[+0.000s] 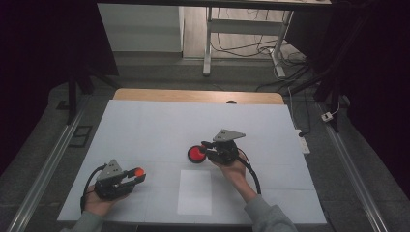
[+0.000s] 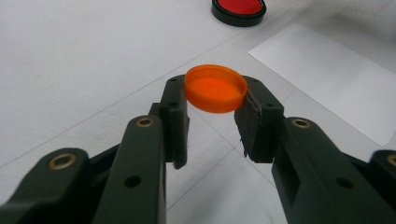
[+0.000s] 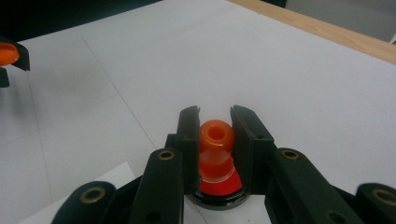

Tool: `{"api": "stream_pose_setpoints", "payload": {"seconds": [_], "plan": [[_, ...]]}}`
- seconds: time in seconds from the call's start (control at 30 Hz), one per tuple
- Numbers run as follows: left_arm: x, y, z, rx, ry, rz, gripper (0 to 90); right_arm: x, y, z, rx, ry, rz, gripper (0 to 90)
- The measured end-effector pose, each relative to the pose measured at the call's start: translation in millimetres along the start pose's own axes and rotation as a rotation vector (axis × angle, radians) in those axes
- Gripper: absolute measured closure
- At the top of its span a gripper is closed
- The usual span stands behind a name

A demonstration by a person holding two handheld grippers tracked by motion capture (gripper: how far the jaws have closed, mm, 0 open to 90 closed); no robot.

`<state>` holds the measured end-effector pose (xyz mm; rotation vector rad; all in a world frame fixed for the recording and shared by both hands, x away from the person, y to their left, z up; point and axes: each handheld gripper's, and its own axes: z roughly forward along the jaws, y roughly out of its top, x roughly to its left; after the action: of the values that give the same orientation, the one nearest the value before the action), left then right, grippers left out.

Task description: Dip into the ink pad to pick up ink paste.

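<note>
My left gripper (image 2: 215,94) is shut on a shallow orange cap (image 2: 215,88), gripped by its rim and held a little above the white table near the front left (image 1: 139,171). My right gripper (image 3: 216,120) is shut on a small orange nozzle-shaped piece (image 3: 216,139) with a round hole in its end. That piece stands just over a red disc with a black rim (image 3: 219,189). In the high view the red disc (image 1: 196,154) lies mid-table, with the right gripper (image 1: 208,148) at its right edge. The red disc (image 2: 239,9) lies ahead of the left gripper.
A white paper sheet (image 1: 195,191) lies flat near the table's front edge between the two hands. The white tabletop (image 1: 159,125) has a wooden strip (image 1: 198,95) along its far edge. Cables and desk legs (image 1: 208,43) stand on the floor beyond.
</note>
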<state>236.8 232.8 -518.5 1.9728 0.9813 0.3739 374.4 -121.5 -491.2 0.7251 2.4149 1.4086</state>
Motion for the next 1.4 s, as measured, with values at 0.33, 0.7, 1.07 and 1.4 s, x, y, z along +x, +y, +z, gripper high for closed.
{"api": "stream_pose_setpoints", "payload": {"seconds": [0.33, 0.7, 1.07, 1.4], "plan": [[0.9, -2.0, -1.4, 0.003, 0.004, -0.005, 65.3, -0.5, -0.9, 10.1, 0.020, 0.001, -0.009, 72.4], [0.6, -2.6, -0.6, 0.007, 0.006, -0.005, 65.2, 0.0, -1.9, 17.4, 0.030, -0.002, -0.016, 72.4], [1.2, -3.3, 0.3, 0.009, 0.004, -0.006, 65.2, -0.6, -5.3, 25.0, 0.055, -0.012, -0.029, 72.4], [1.1, -3.5, 0.7, 0.011, 0.001, -0.006, 65.2, -1.1, -6.2, 29.0, 0.049, -0.026, -0.039, 72.4]]}}
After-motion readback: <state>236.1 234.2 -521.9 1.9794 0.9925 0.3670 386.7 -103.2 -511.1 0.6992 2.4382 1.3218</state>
